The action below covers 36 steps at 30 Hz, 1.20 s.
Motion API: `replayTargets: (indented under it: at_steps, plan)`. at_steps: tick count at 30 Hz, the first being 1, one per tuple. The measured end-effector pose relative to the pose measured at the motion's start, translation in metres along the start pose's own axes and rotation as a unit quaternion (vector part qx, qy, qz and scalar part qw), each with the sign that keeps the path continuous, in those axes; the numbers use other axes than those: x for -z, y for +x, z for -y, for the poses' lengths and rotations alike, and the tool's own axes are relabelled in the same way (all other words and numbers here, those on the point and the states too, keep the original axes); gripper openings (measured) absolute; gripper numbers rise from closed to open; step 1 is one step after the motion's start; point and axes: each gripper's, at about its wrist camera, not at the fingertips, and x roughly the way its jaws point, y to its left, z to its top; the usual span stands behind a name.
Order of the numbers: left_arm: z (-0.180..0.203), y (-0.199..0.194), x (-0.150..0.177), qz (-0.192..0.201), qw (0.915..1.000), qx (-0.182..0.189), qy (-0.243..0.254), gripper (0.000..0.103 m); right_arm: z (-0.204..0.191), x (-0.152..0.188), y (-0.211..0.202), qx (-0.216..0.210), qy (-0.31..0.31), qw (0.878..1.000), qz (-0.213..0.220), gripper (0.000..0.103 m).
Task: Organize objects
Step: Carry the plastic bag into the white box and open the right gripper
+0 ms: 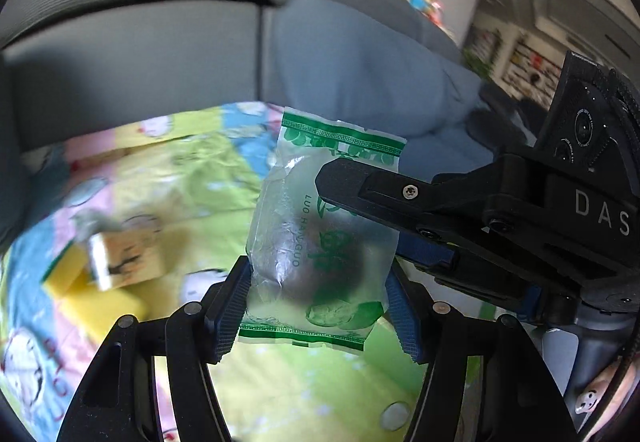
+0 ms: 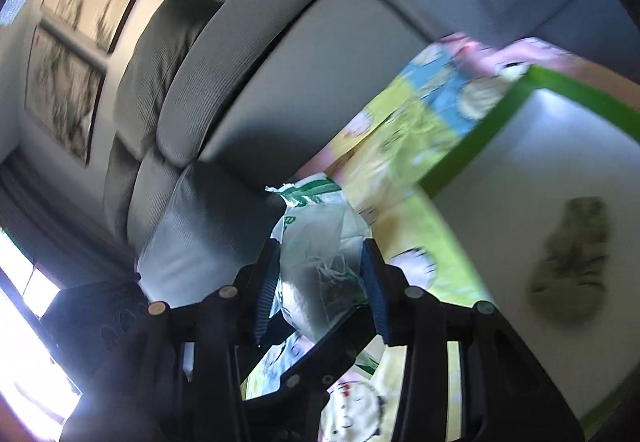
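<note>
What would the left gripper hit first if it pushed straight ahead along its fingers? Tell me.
Nothing solid before the packet already clamped in the left gripper. The right gripper crosses just beyond, gripping the same packet. Past that, probably the patterned cloth and sofa; depth is unclear.

Left wrist view: close behind its own blue-padded fingers, angled down over the cartoon-print mat toward the grey sofa. Right wrist view: equally close, rolled sideways, facing the same sofa and mat. Shared: the green-printed clear packet, sofa, mat.
</note>
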Motion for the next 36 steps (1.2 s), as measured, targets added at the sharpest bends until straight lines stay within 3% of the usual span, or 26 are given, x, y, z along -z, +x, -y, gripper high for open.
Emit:
replayTargets:
  at_steps: [5,15,31,36]
  plan:
    - [0.026,0.032,-0.003,-0.035,0.9989,0.026,0.021,0.065,0.035,-0.008,-0.022,0.029,0.054,0.998,0.034,0.041]
    - [0.057,0.068,0.006,-0.085,0.9948,0.052,0.024,0.064,0.082,-0.012,-0.037,0.081,0.128,0.987,0.053,0.042]
    - [0.065,0.088,0.014,-0.109,0.9918,0.067,0.008,0.064,0.11,-0.007,-0.048,0.138,0.161,0.975,0.061,0.042]
    - [0.059,0.073,0.014,-0.095,0.9936,0.06,0.009,0.065,0.106,-0.005,-0.053,0.154,0.153,0.973,0.073,0.053]
